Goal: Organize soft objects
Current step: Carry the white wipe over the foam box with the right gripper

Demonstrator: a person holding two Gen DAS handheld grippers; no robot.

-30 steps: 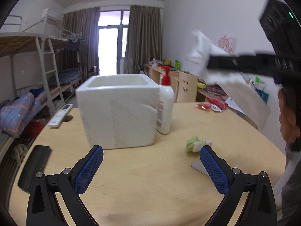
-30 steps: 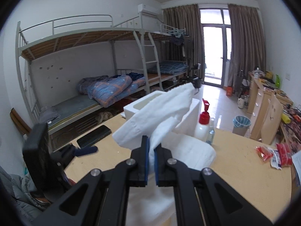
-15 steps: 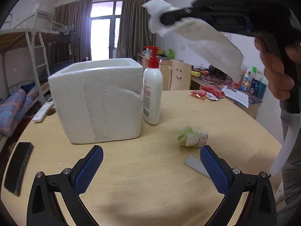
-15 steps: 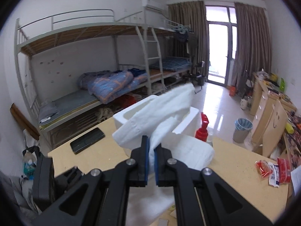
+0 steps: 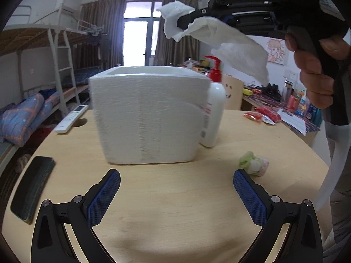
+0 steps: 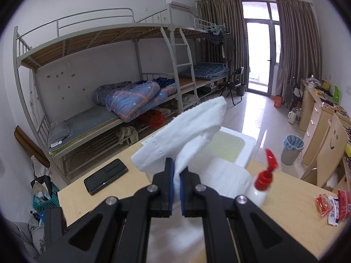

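Observation:
My right gripper [image 6: 177, 171] is shut on a white towel [image 6: 186, 131], which drapes over and below its fingers. It hangs in the air above the open white foam box [image 6: 245, 151]. From the left wrist view the same towel [image 5: 230, 43] hangs high, above the right side of the foam box [image 5: 149, 114]. My left gripper [image 5: 176, 188] stands open and low over the round wooden table [image 5: 175, 208], just in front of the box, with nothing between its fingers. A small green and pink soft bundle [image 5: 253, 164] lies on the table near its right finger.
A white pump bottle with a red top [image 5: 214, 109] stands against the box's right side. A black phone [image 5: 33, 188] and a white remote [image 5: 71, 118] lie at the table's left. Red snack packets [image 5: 261, 115] lie at the far right. Bunk beds [image 6: 122, 100] stand beyond the table.
The right gripper has carried the towel leftward and over the foam box. The left gripper has moved closer to the box and a little lower; its jaws stayed open.

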